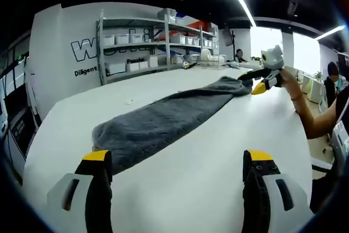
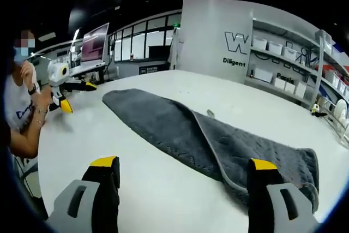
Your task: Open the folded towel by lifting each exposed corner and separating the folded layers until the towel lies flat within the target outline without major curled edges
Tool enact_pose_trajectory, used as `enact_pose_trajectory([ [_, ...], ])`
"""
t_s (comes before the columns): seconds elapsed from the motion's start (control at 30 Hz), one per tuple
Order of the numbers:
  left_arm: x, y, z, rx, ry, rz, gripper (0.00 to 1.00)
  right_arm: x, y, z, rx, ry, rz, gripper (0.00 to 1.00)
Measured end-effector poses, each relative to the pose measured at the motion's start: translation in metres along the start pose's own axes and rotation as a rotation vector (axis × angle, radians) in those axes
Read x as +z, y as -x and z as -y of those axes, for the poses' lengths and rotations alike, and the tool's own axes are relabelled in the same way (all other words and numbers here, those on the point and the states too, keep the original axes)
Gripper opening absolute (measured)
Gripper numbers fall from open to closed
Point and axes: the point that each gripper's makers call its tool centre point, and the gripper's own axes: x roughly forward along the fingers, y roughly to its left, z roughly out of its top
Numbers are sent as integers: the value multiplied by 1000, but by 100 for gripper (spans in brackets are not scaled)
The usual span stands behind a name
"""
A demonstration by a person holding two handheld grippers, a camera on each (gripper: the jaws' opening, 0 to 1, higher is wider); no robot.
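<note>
A dark grey towel (image 1: 163, 121) lies as a long folded strip on the white table (image 1: 218, 151). My left gripper (image 1: 177, 159) is open, with its left jaw at the towel's near end and nothing between the jaws. My right gripper (image 1: 260, 83), held in a person's hand, sits at the towel's far end. In the right gripper view the towel (image 2: 163, 129) shows a top layer folded over its right part, with a hemmed edge running across it. My right gripper (image 2: 182, 165) is open, its right jaw over that end. My left gripper (image 2: 68, 94) hovers left of the far end.
Metal shelves (image 1: 158, 42) with white bins stand behind the table against a white wall (image 2: 207, 31). A person's forearm (image 1: 305, 107) reaches in from the right. People sit at the room's edges (image 2: 22, 96). A monitor (image 2: 95, 42) stands at the back.
</note>
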Motion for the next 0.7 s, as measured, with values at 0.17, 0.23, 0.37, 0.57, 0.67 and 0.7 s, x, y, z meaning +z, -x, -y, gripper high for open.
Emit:
enact_pose_trajectory([
  [0.17, 7, 0, -6, 21, 2, 1, 98, -2, 0, -2, 8, -2, -4, 99],
  [0.23, 10, 0, -7, 29, -5, -5, 98, -2, 0, -4, 15, -2, 0, 99],
  [0.37, 21, -4, -14, 41, -6, -7, 97, -5, 1, -10, 35, -5, 0, 99],
  [0.57, 37, -18, -44, 100, -7, -22, 88, -4, 2, -14, 50, -6, 15, 99],
  [0.67, 40, -27, -64, 147, 2, -28, 82, -3, 3, -15, 55, -5, 21, 99],
  [0.7, 41, -30, -68, 155, 2, -26, 78, -2, 3, -15, 57, -7, 25, 99],
])
